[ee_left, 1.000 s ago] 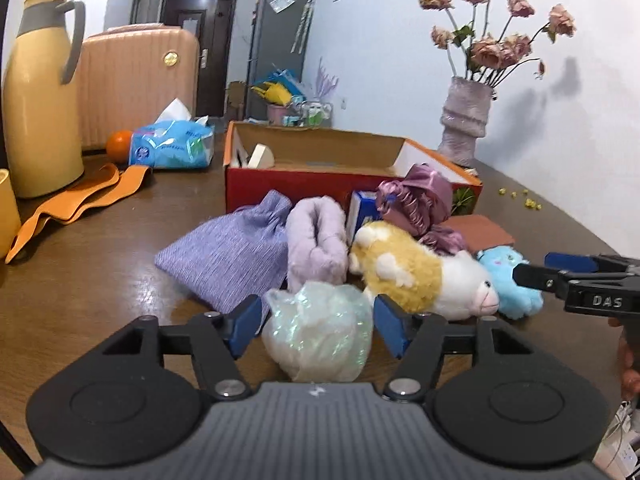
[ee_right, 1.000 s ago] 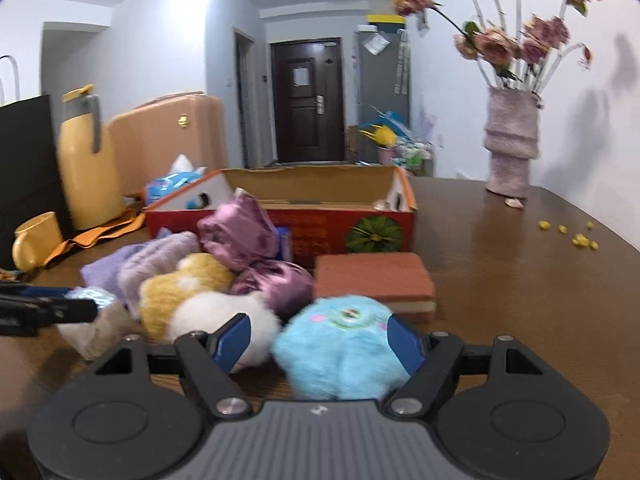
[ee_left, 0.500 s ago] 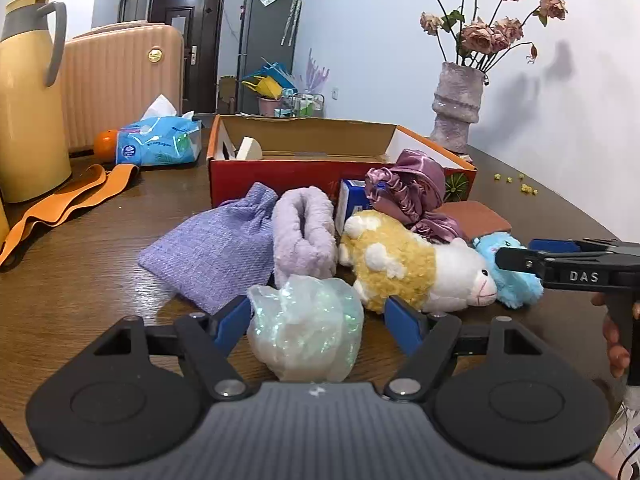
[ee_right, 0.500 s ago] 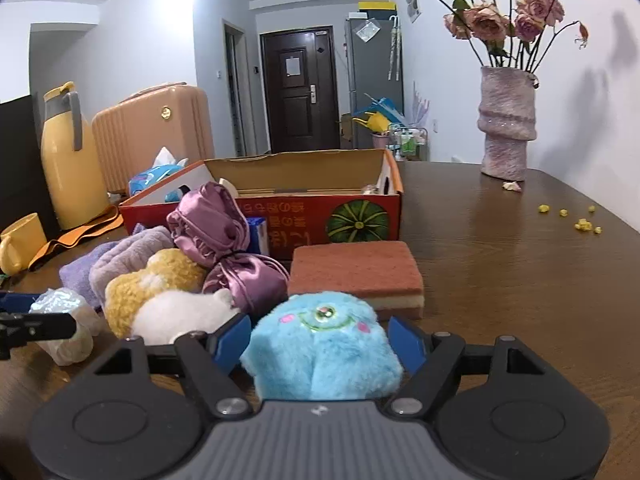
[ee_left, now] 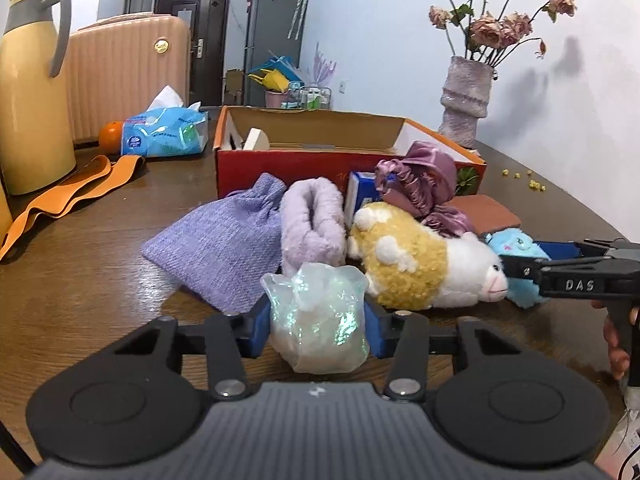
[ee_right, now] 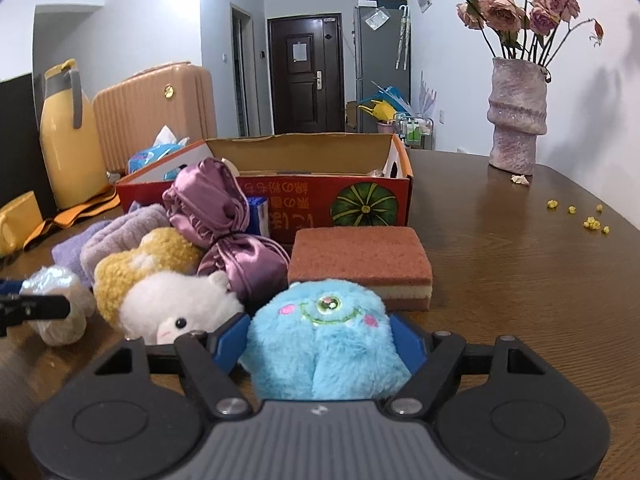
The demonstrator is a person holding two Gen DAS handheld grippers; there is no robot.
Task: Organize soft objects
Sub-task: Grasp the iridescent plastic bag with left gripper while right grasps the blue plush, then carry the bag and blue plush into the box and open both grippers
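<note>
Soft things heaped on brown table (ee_left: 80, 288) before red cardboard box (ee_left: 280, 166), none inside yet. Left gripper (ee_left: 316, 322): jaws just closed in, blue pads pressing both sides of iridescent pouch (ee_left: 318, 320), pouch resting on table. Right gripper (ee_right: 320, 344): jaws set either side of blue plush monster (ee_right: 324, 348), pads touching the fur; real squeeze or mere contact, cannot tell. Between the two: yellow-and-white plush animal (ee_left: 424, 264), lying on its side. Behind it, lilac fuzzy roll (ee_left: 312, 220) and lavender drawstring bag (ee_left: 224, 240). Mauve satin bonnet (ee_right: 216, 208) leaning against box front. Rust-coloured sponge (ee_right: 360, 256) flat on table, just behind monster.
</note>
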